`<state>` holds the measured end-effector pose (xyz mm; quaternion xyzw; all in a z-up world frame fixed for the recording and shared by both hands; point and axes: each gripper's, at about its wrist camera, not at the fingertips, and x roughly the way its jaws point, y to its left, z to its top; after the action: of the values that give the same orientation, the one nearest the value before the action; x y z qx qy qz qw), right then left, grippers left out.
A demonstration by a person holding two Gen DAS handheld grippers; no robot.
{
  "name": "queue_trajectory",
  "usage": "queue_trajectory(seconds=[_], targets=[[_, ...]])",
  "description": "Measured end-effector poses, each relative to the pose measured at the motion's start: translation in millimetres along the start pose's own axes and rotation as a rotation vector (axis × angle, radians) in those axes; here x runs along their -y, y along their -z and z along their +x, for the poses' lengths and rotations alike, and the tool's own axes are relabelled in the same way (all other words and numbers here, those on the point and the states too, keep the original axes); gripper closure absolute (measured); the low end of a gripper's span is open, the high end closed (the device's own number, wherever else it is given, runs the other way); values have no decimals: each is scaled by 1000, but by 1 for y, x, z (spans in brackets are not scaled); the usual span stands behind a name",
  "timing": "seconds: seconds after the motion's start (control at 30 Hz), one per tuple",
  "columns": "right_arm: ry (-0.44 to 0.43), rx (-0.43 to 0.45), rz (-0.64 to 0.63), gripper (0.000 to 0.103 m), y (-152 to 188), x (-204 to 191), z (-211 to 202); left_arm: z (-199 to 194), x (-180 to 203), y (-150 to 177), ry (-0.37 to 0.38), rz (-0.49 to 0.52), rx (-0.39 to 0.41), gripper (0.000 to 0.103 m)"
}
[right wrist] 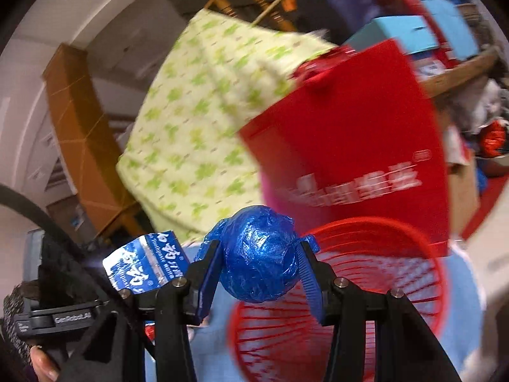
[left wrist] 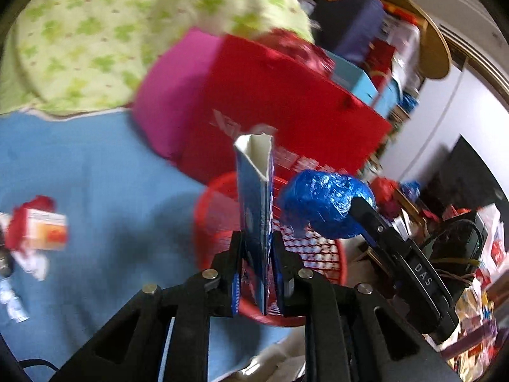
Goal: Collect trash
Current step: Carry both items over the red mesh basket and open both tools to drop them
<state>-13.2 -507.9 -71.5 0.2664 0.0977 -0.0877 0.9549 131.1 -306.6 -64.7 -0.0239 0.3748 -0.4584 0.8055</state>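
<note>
My left gripper (left wrist: 258, 238) is shut on a flattened blue carton (left wrist: 256, 197), held upright above a red mesh basket (left wrist: 318, 254). My right gripper (right wrist: 259, 248) is shut on a crumpled blue plastic ball (right wrist: 259, 254), held above the same basket (right wrist: 366, 286). The ball also shows in the left wrist view (left wrist: 324, 200), to the right of the carton. The carton shows in the right wrist view (right wrist: 146, 264), to the left of the ball. More trash lies on the blue cloth at left: a red wrapper with a small orange-white box (left wrist: 44, 229) and white scraps (left wrist: 12, 299).
A red paper bag (left wrist: 280, 108) with a pink side stands behind the basket; it also shows in the right wrist view (right wrist: 356, 146). A green-patterned cloth (left wrist: 127, 31) lies behind it. Cluttered boxes and bags (left wrist: 461, 254) fill the right side. A blue cloth (left wrist: 95, 175) covers the surface.
</note>
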Motion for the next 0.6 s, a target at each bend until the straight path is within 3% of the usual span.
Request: queue_trajectory(seconds=[0.13,0.23,0.33,0.47,0.6], targets=[[43,-10,59,48,-9,25,0,29,15,5,-28,24,-27,68],[41,-18,101,44,-10,30,6,40,10,9,-60,22,-49,46],[29,7,130,28,-11,26,10,31,-2,12,-61,2,-21,43],[9,18,83,28,-4,11,12,6,-26,19,-113,-22,22,39],[-48,63,-29,28,7,-30,10,-39,-71,39,-249,-63,80,36]])
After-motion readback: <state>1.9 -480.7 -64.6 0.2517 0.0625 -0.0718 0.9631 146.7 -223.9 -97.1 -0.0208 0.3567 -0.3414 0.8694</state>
